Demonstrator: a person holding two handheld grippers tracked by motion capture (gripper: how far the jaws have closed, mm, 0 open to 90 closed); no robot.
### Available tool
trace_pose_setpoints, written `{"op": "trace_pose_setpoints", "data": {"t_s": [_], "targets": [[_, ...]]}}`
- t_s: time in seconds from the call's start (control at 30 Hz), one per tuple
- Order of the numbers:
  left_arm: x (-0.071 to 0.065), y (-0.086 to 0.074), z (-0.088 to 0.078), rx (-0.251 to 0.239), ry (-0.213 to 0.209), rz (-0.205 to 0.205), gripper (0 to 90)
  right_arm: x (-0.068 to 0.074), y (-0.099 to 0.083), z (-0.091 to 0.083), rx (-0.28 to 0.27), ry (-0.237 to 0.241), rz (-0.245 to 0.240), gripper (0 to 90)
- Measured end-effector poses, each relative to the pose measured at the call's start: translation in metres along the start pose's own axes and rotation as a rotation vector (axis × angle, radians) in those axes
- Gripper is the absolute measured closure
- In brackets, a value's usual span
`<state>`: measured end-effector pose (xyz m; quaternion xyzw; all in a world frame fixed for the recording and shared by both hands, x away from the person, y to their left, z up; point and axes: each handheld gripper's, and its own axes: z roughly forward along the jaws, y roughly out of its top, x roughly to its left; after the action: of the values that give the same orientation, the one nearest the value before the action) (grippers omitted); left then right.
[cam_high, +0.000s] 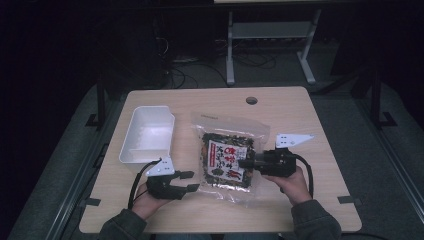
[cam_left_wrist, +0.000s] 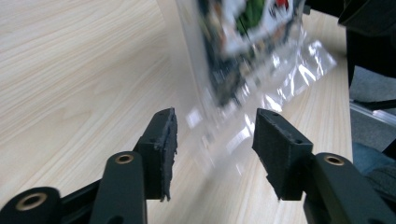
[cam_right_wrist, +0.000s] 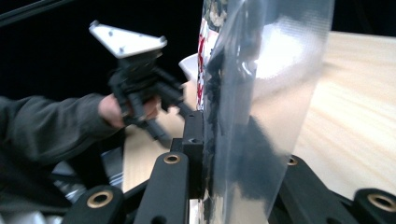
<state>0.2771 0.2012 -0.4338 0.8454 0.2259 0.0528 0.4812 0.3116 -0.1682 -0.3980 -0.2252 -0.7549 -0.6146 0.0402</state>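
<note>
1. Tabletop (cam_high: 300, 115): pale wood grain, with a round hole near its far edge.
2. Snack bag (cam_high: 227, 159): clear plastic with dark contents and a red-and-white label. It sits near the middle of the tabletop, between the two tongs. In the high view it looks tilted up along its right side, its near-left corner down by the tabletop.
3. Right tongs (cam_high: 245, 163): closed on the right edge of the snack bag. In the right gripper view the clear film (cam_right_wrist: 261, 93) stands upright, pinched between the two black jaws. The right hand (cam_high: 292, 184) grips the body from below.
4. Left tongs (cam_high: 191, 181): jaws spread wide, nothing between them. They point toward the bag's near-left corner, just short of it. In the left gripper view the crinkled clear margin of the bag (cam_left_wrist: 280, 74) lies just ahead of the open pads (cam_left_wrist: 164, 140); the picture is blurred there, contact not evident.
5. White tray (cam_high: 131, 150): rectangular and open-topped, at the left of the tabletop, just beyond the left tongs and apart from the bag.
</note>
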Motion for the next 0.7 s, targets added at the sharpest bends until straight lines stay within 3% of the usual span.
{"op": "trace_pose_setpoints", "data": {"t_s": [0.07,0.17,0.33,0.53,0.7], "targets": [[-0.003,-0.001,-0.002,0.014,0.023,0.018,44.9,0.001,0.003,-0.005,-0.024,-0.037,0.0,75.3],[-0.005,-0.002,-0.001,0.043,0.02,0.016,40.5,0.003,0.008,-0.011,-0.061,-0.101,0.013,75.3],[-0.008,-0.005,0.0,0.086,0.038,0.027,33.1,0.008,0.016,-0.012,-0.075,-0.22,0.017,75.3],[-0.01,-0.013,-0.007,0.127,0.081,0.056,25.7,0.018,0.029,-0.003,-0.061,-0.353,-0.021,75.4],[-0.01,-0.017,-0.014,0.136,0.097,0.07,24.8,0.027,0.046,0.013,-0.078,-0.431,-0.063,75.4]]}}
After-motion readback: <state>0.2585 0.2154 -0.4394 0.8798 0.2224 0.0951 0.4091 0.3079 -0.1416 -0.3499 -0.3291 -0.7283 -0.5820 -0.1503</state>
